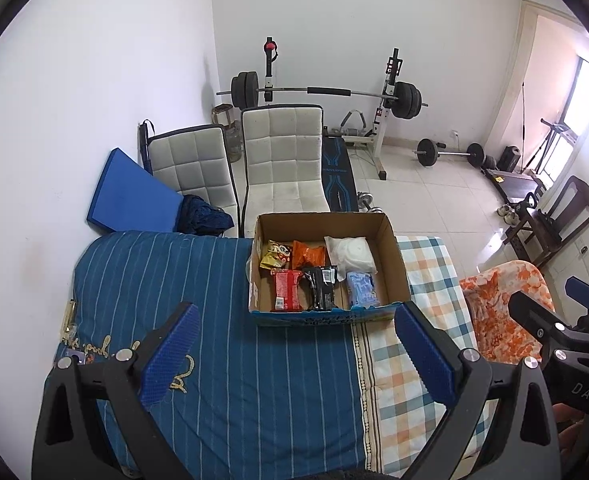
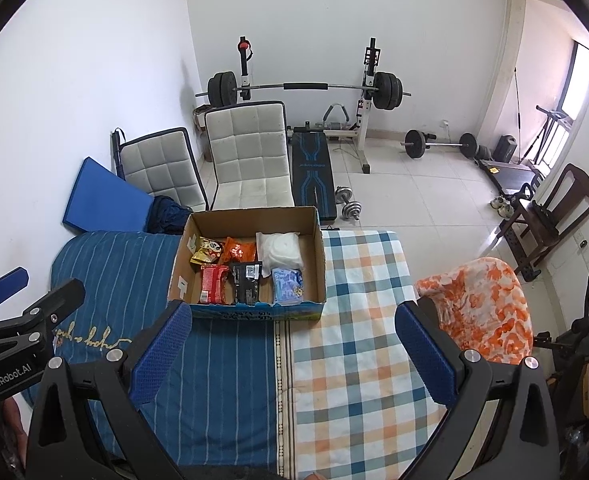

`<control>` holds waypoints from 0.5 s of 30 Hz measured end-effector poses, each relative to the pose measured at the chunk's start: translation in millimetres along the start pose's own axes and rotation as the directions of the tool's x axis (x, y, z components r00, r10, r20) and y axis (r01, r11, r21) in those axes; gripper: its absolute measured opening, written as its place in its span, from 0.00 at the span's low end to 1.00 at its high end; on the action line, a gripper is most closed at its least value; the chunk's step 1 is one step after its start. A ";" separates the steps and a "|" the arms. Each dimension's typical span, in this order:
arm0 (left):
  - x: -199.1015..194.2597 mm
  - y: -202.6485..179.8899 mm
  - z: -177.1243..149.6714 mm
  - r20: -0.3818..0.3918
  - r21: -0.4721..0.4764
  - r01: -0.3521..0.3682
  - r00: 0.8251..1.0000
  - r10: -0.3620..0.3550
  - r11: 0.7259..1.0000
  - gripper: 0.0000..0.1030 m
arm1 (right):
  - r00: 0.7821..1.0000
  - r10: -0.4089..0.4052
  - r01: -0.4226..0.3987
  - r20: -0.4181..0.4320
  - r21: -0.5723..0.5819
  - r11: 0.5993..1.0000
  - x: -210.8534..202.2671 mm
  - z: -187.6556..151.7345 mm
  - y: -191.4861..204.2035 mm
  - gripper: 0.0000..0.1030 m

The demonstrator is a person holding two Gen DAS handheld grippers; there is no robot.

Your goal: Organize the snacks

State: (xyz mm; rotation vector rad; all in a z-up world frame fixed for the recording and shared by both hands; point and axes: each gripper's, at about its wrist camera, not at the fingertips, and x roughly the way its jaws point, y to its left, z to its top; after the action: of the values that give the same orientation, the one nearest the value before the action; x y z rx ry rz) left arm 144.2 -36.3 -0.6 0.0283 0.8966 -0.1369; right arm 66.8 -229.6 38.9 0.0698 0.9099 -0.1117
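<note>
Both grippers spread, empty; snack box (image 1: 326,268) sat on bed.
L gripper (image 1: 294,344) view showed blue striped quilt (image 1: 222,320); R gripper (image 2: 290,344) view more checked sheet (image 2: 358,320), dumbbells (image 2: 348,204); gym rm w/ barbell rack (image 2: 306,88).

You see a brown cardboard box (image 1: 394,248) holding red (image 1: 286,290), black (image 1: 321,286), orange (image 1: 308,254), gold (image 1: 275,254), white (image 1: 352,254) and pale blue packets (image 1: 361,288), on a blue pinstriped cover (image 1: 214,320) beside a blue-and-orange checked sheet (image 1: 426,280); gripper pads (image 1: 170,356) are blue.
</note>
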 end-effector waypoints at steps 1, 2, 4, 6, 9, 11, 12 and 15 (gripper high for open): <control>0.4 -0.5 0.2 -0.002 0.002 0.001 1.000 -0.001 1.000 0.97 | 1.000 0.001 -0.001 0.000 0.001 1.000 -0.1 0.0 0.1 1.00; -0.1 -0.3 -0.1 -0.003 0.003 0.000 1.000 0.000 1.000 0.97 | 1.000 -0.001 0.001 0.001 -0.001 1.000 0.1 0.0 0.2 1.00; -0.6 -0.6 0.1 -0.002 0.003 0.001 1.000 -0.001 1.000 0.97 | 1.000 0.001 -0.001 -0.001 -0.003 1.000 0.4 -0.2 0.1 1.00; 0.1 -0.7 0.6 -0.003 0.001 0.000 1.000 0.000 1.000 0.97 | 1.000 0.003 -0.003 -0.001 0.005 1.000 -0.5 -1.5 -1.2 1.00; -0.1 -1.1 -0.4 -0.004 -0.001 -0.003 1.000 0.003 1.000 0.97 | 1.000 0.000 0.000 -0.002 0.012 1.000 -1.1 -2.8 -3.1 1.00; -0.2 -1.9 -0.6 -0.004 -0.004 -0.005 1.000 0.005 1.000 0.97 | 1.000 0.002 -0.002 0.001 0.012 1.000 -1.8 -3.1 -3.6 1.00; -0.2 -1.9 -0.6 -0.005 -0.006 -0.006 1.000 0.006 1.000 0.97 | 1.000 0.002 -0.002 0.000 0.008 1.000 -0.6 -2.7 -3.3 1.00; -0.2 -1.8 -0.7 -0.003 -0.006 -0.006 1.000 0.006 1.000 0.97 | 1.000 0.003 -0.003 0.001 0.012 1.000 -0.2 -2.9 -4.0 1.00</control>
State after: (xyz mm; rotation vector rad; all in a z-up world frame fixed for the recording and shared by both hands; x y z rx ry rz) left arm 143.3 -38.0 -0.9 0.0255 0.9001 -0.1288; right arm 63.9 -233.2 37.2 0.0821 0.9082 -0.1147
